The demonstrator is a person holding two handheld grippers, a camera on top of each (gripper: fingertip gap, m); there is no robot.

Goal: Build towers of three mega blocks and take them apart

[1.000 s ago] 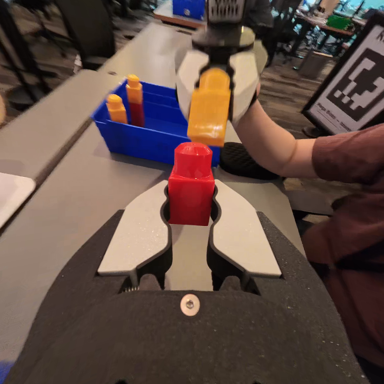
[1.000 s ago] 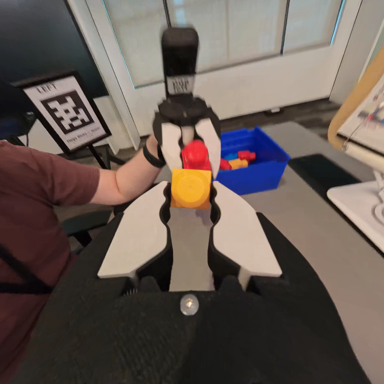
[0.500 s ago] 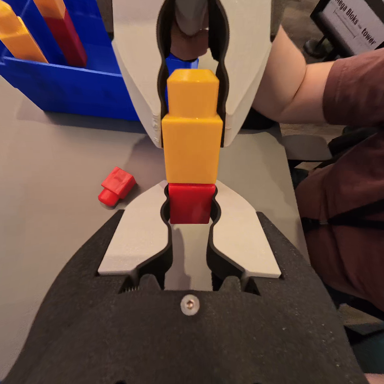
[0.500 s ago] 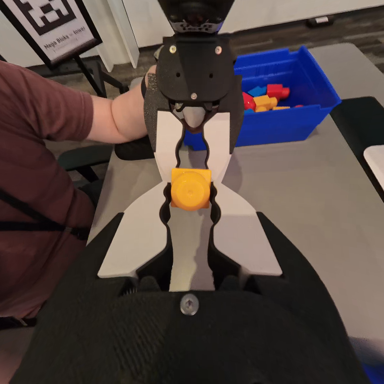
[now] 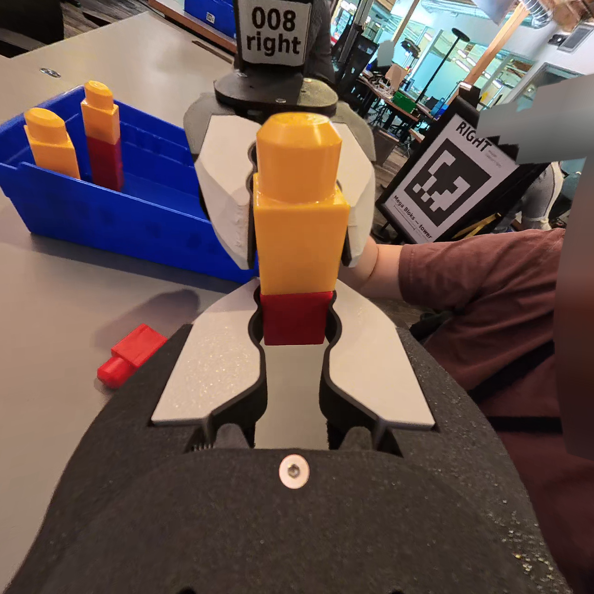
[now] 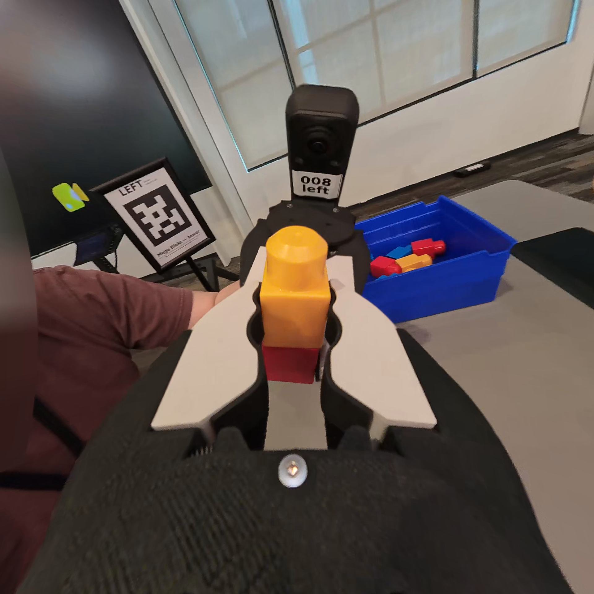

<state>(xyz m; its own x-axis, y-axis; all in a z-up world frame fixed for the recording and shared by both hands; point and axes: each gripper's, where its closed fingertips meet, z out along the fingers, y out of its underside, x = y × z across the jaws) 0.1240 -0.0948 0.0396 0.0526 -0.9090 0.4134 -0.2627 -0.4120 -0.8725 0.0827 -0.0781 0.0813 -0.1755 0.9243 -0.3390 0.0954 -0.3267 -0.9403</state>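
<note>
Evidently each claw clamps one half — left claw [image 5: 294, 316] on the red block [image 5: 294, 318], right claw [image 6: 294, 316] on the yellow block [image 6: 294, 308] — steadying the joined pair above the surface [image 5: 64, 305].

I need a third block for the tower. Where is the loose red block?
In the left wrist view, the loose red block lies on its side on the grey table, left of the left gripper.

Grey tables [image 5: 96, 289] fill the foreground, standing on dark wood-patterned flooring [image 6: 530, 154]. Behind one side, tall frosted windows [image 6: 369, 48] in white frames rise above a white wall base, beside a large dark panel [image 6: 80, 112] — daylight comes through softly. The other side opens onto a bright workshop with cluttered benches [image 5: 395, 93], a black pole lamp [image 5: 459, 35] and wooden beams [image 5: 495, 45] — framed marker signs [image 5: 446, 180] stand on easels.
</note>
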